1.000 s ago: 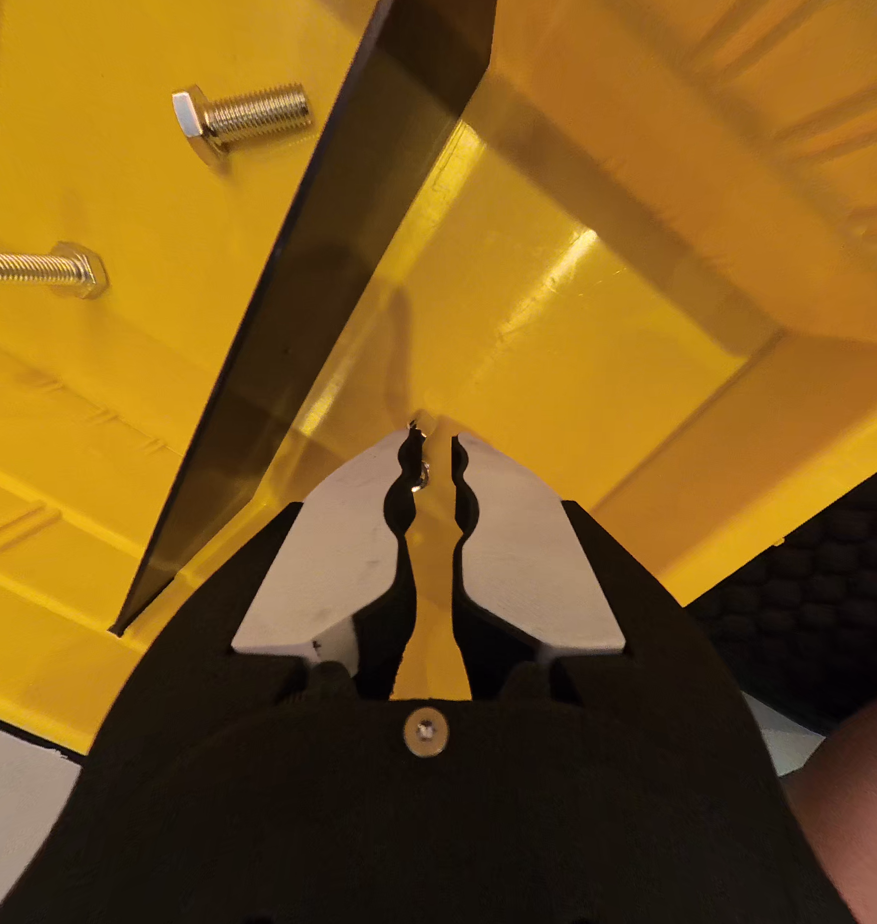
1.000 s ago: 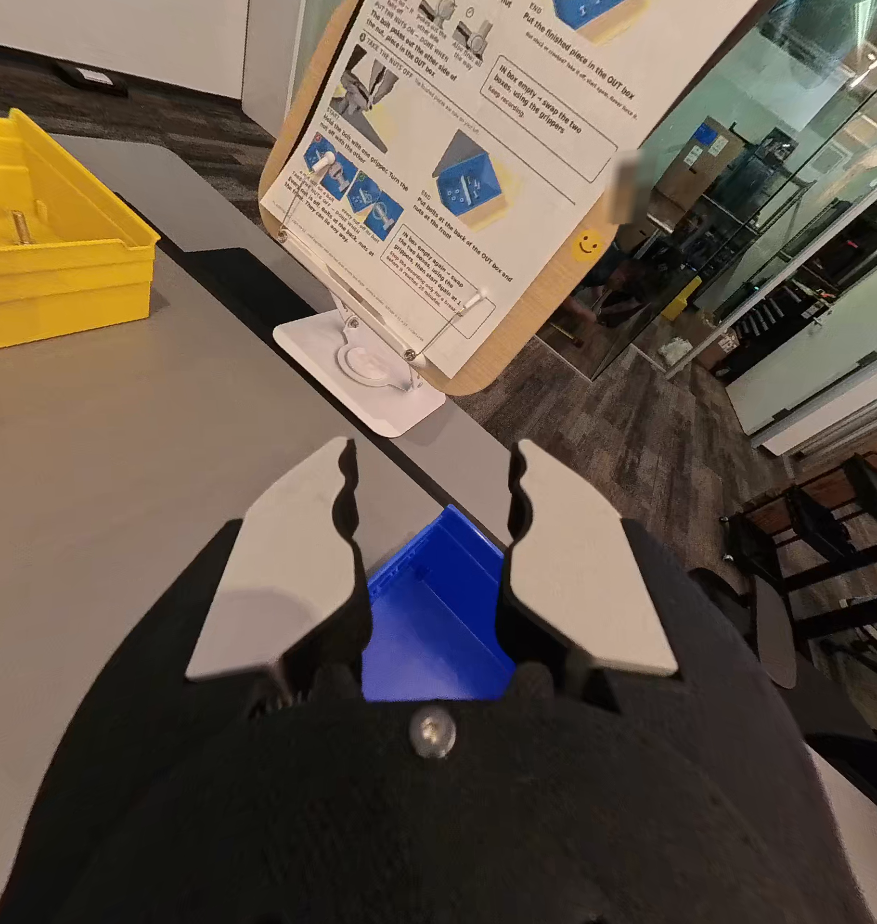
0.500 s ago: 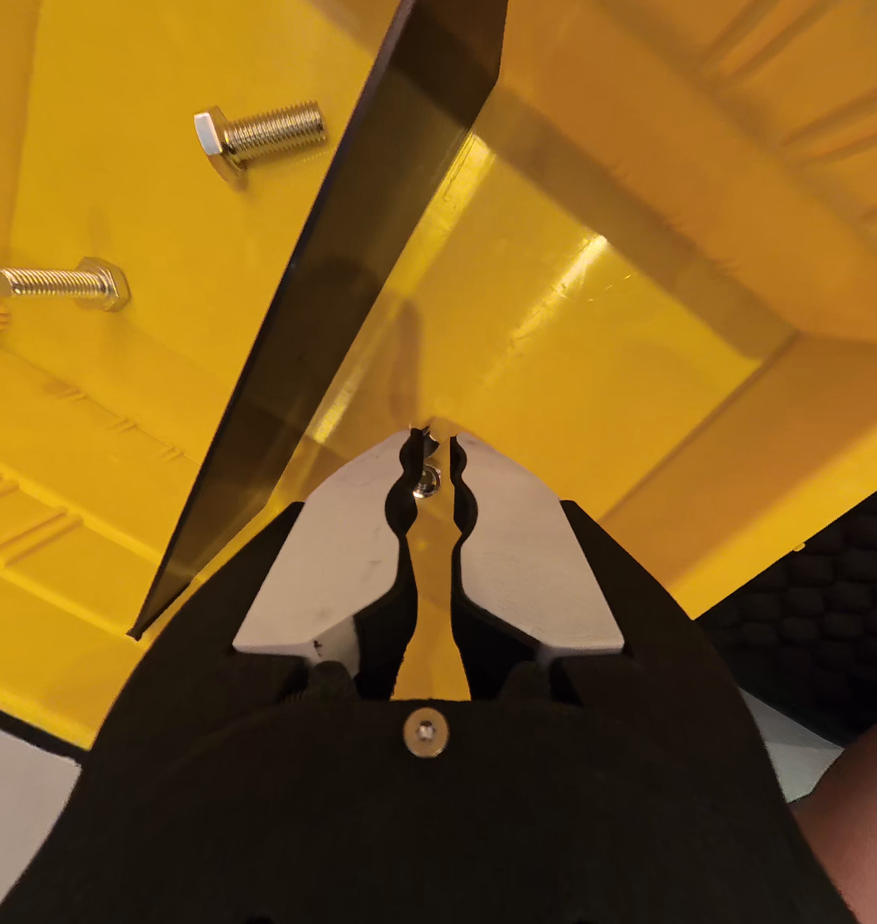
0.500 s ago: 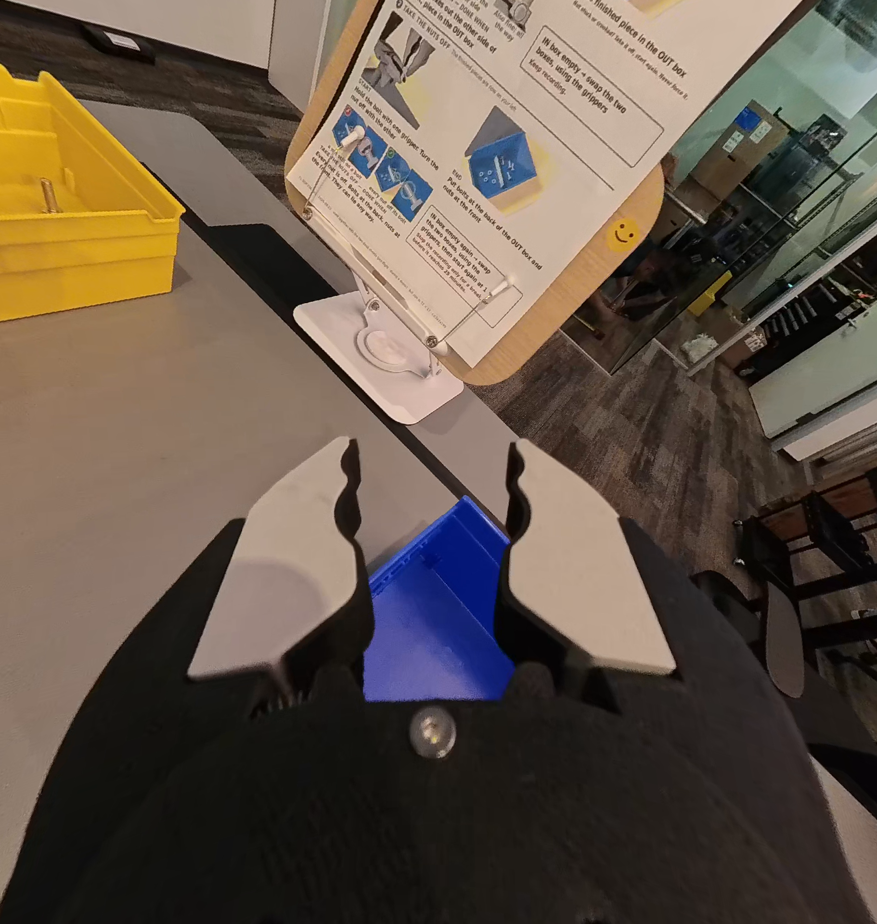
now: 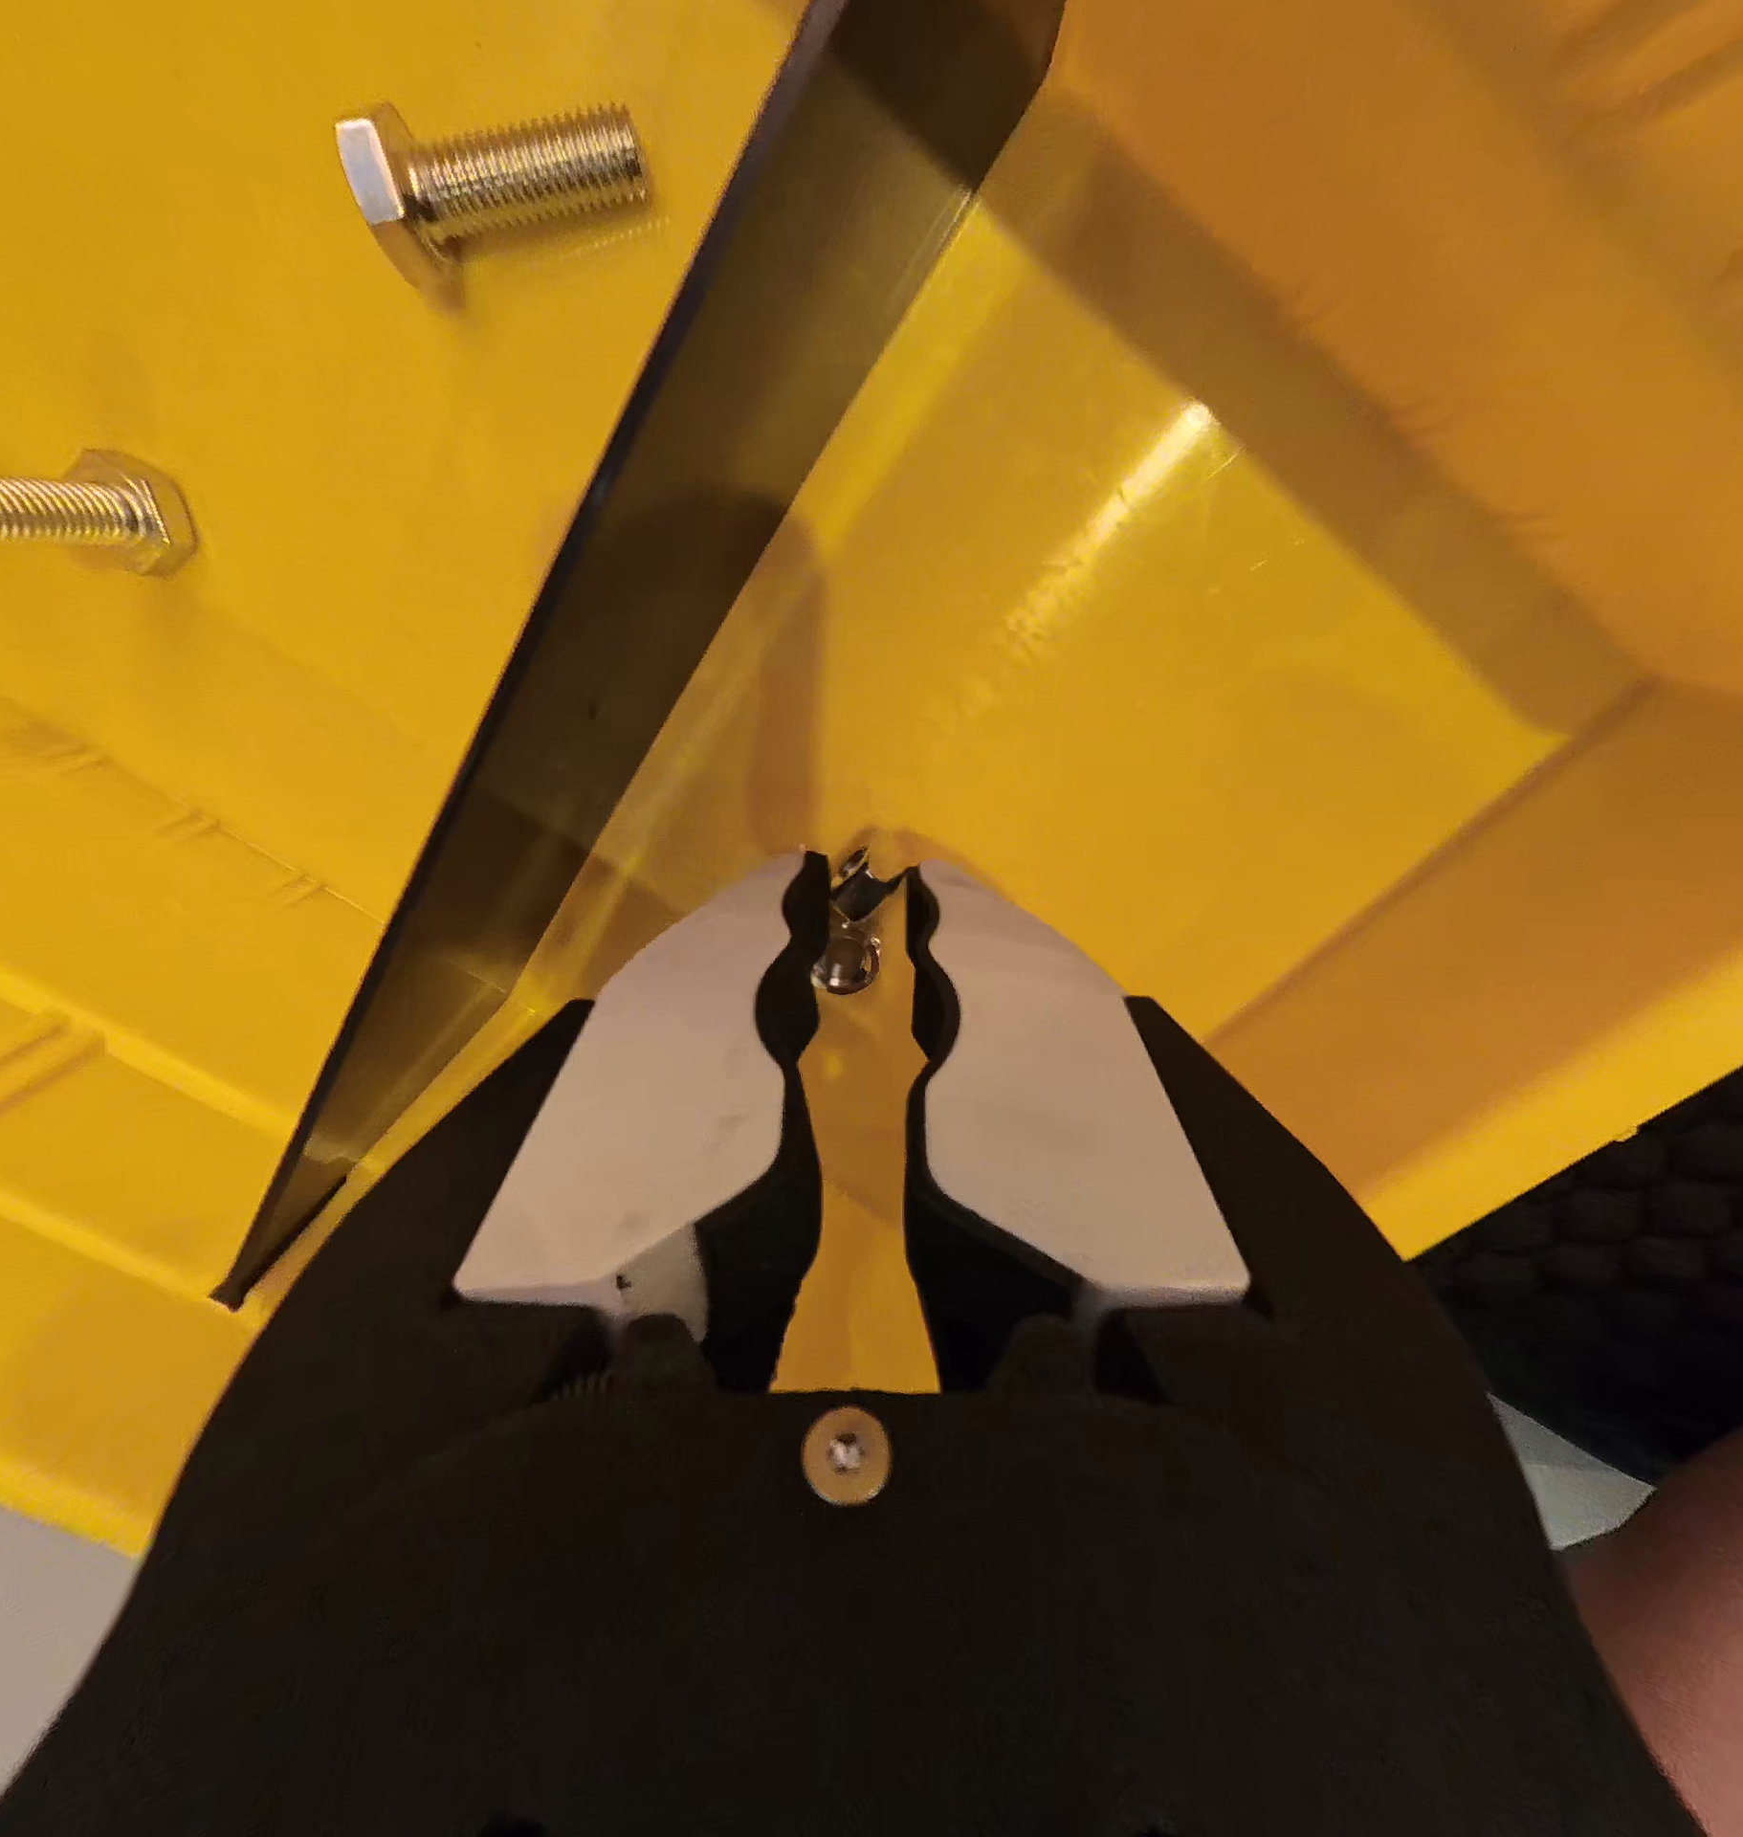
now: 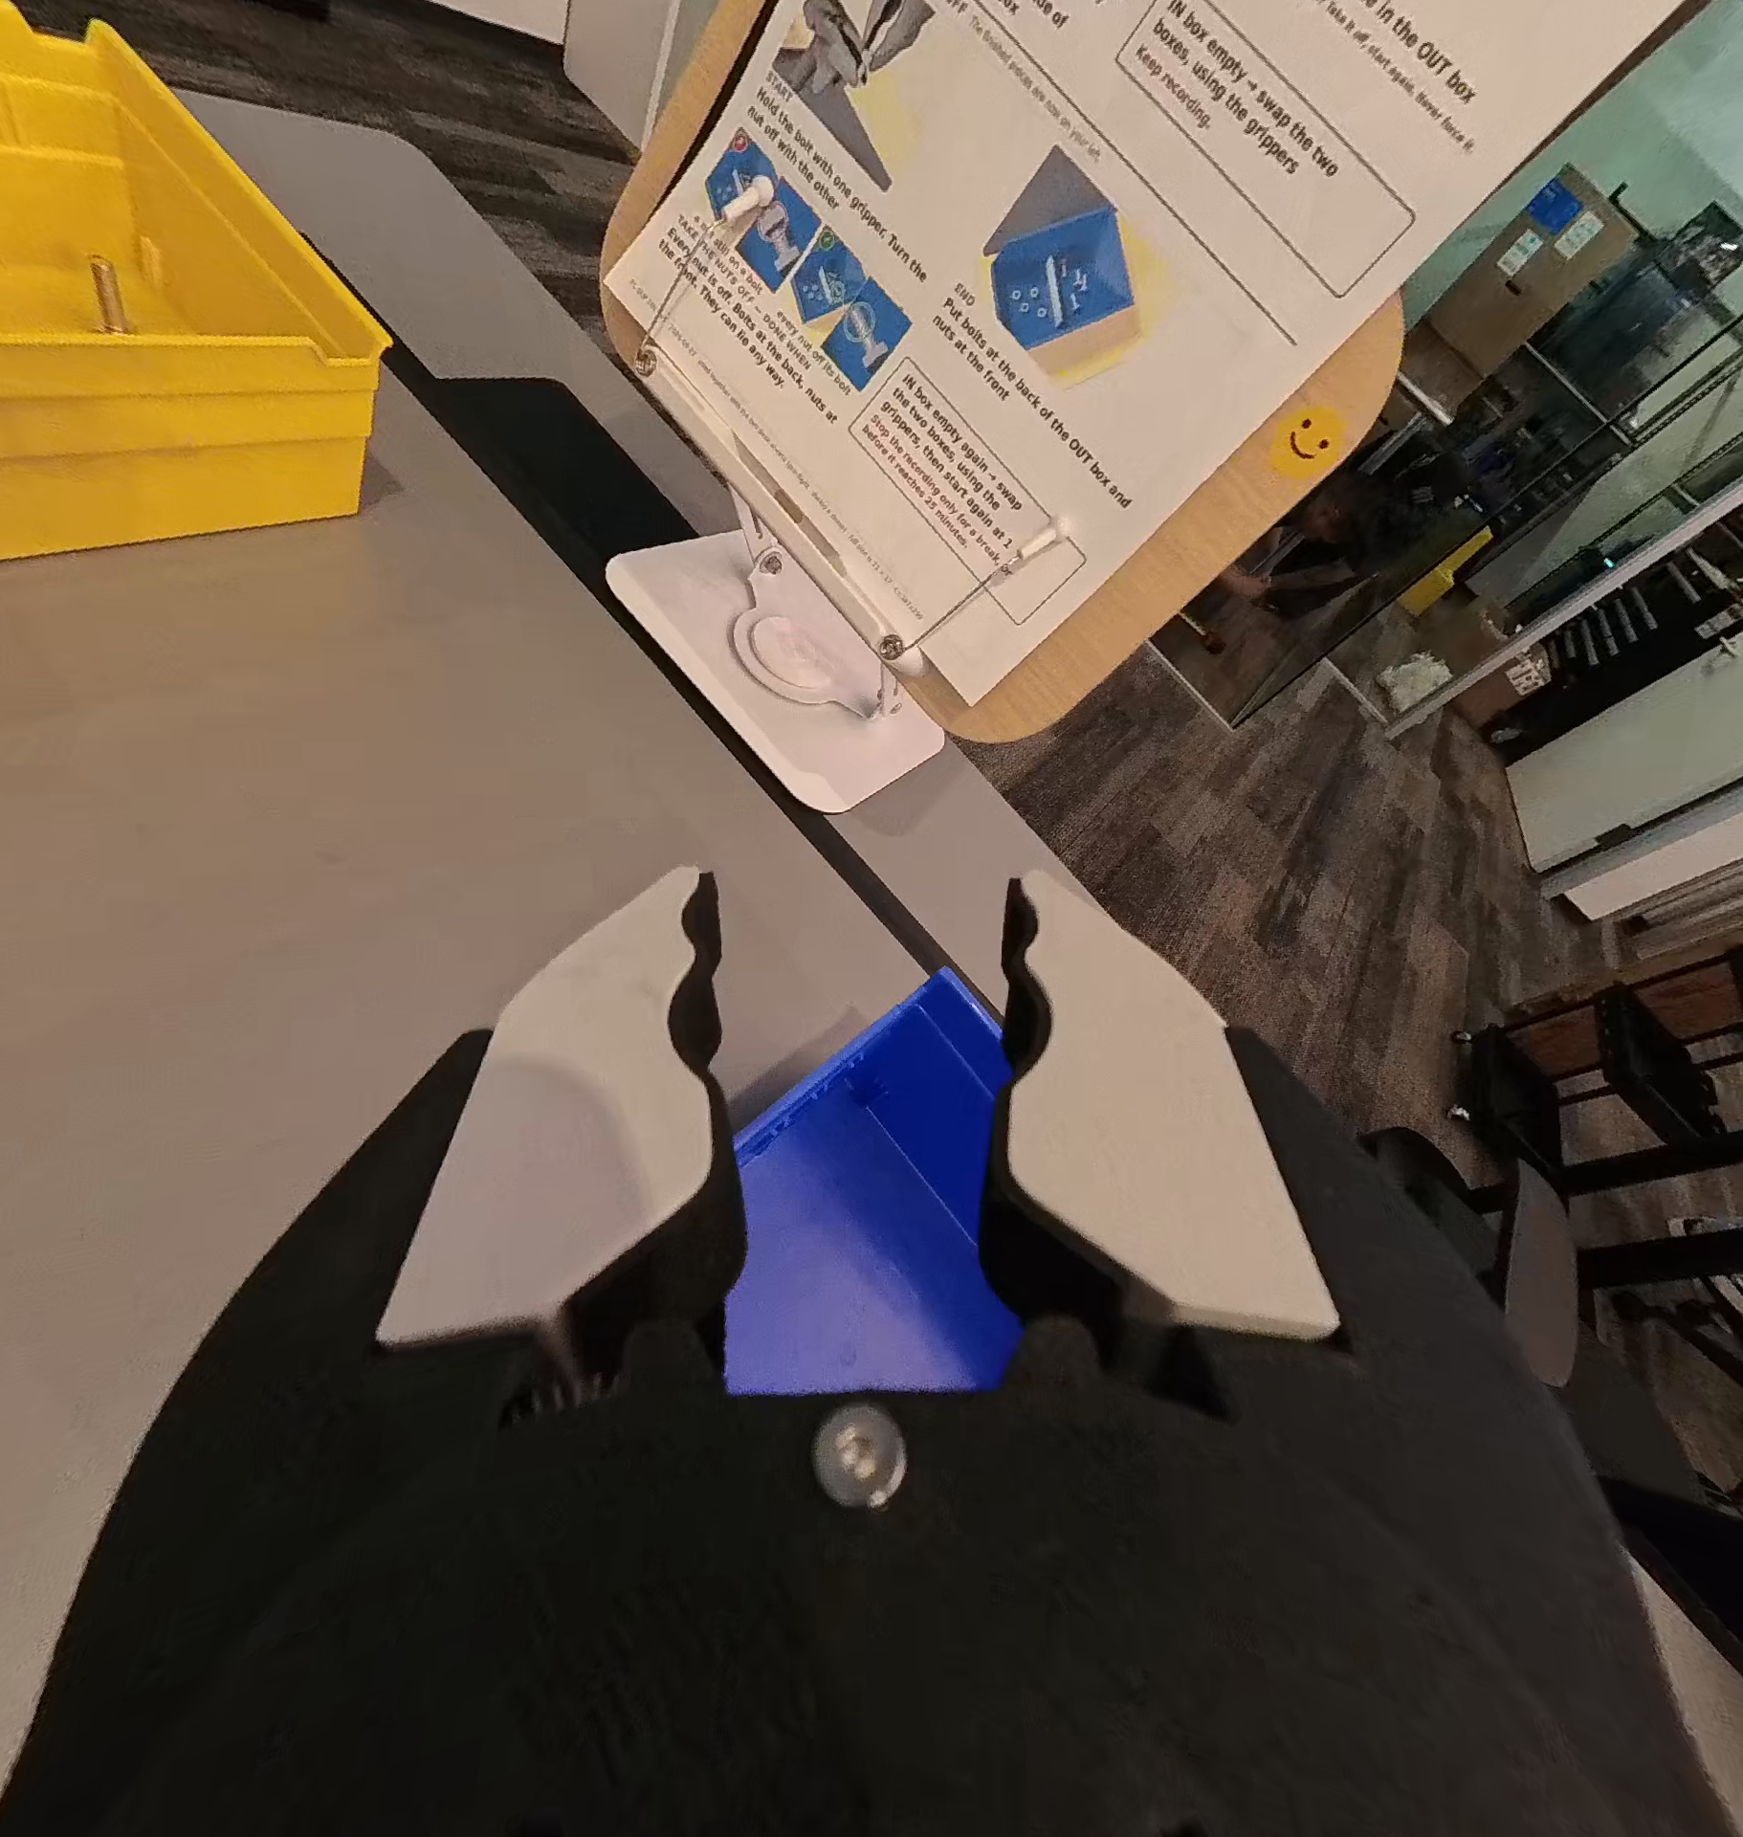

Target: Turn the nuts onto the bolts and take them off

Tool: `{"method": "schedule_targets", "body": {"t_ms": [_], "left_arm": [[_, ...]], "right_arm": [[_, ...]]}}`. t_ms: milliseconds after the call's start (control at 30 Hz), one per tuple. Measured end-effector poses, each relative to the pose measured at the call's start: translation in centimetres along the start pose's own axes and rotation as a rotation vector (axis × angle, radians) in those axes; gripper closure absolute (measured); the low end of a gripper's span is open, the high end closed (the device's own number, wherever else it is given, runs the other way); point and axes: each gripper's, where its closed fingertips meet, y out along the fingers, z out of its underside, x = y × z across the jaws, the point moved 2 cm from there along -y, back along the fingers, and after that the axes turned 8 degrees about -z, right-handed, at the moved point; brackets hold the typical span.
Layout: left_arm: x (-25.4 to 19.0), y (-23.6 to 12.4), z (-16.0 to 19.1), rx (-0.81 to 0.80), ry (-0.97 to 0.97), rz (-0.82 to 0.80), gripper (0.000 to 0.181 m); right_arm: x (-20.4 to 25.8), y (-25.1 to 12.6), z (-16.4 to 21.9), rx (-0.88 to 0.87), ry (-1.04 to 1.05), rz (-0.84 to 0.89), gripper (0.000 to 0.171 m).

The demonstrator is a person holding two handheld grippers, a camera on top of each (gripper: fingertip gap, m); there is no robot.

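My left gripper [image 5: 856,873] is inside a yellow bin [image 5: 1196,616], low over its floor. Its jaws are nearly together and a small silver nut [image 5: 848,900] sits pinched between the fingertips. Two brass-coloured bolts [image 5: 495,189] [image 5: 72,517] lie in the neighbouring compartment, beyond a dark divider [image 5: 649,557]. My right gripper [image 6: 858,895] is open and empty, above a blue bin [image 6: 848,1243] at the table's edge. The yellow bin [image 6: 152,437] shows far left in the right wrist view, with a bolt [image 6: 104,293] inside.
A grey table [image 6: 251,795] stretches between the two bins. An instruction sheet [image 6: 1046,249] leans on a white stand [image 6: 808,676] at the table's far edge. Beyond is carpeted floor with dark chairs [image 6: 1593,1143]. A person's hand [image 5: 1692,1640] shows at the lower right. The left tips stand about 15 cm off the bolt [image 6: 104,293].
The left gripper shifted a little inside the yellow bin, and the nut shows more between its tips. The right gripper moved and turned slightly over the blue bin, staying open.
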Motion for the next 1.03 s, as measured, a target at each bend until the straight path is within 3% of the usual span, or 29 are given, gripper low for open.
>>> {"method": "schedule_targets", "body": {"t_ms": [500,633,767,900,1033], "left_arm": [[-0.9,-1.3,0.1,0.011,-0.025,0.066,0.173],[-1.3,-3.5,-0.8,-0.019,-0.059,0.088,0.173],[-2.4,-9.9,-5.1,-0.279,-0.096,0.1,0.173],[-6.3,-15.1,-11.3,-0.54,0.057,0.119,0.173],[-13.9,-15.3,-19.3,-0.615,0.163,0.335,0.173]], "right_arm": [[0.2,0.2,0.1,0.014,-0.012,-0.004,0.117],[0.1,0.0,0.1,0.017,-0.015,0.006,0.117],[-0.2,-0.2,0.3,0.023,-0.015,0.017,0.117],[-0.1,-0.2,0.2,0.02,-0.013,0.014,0.118],[0.1,0.0,0.3,0.033,-0.026,0.009,0.118]]}}
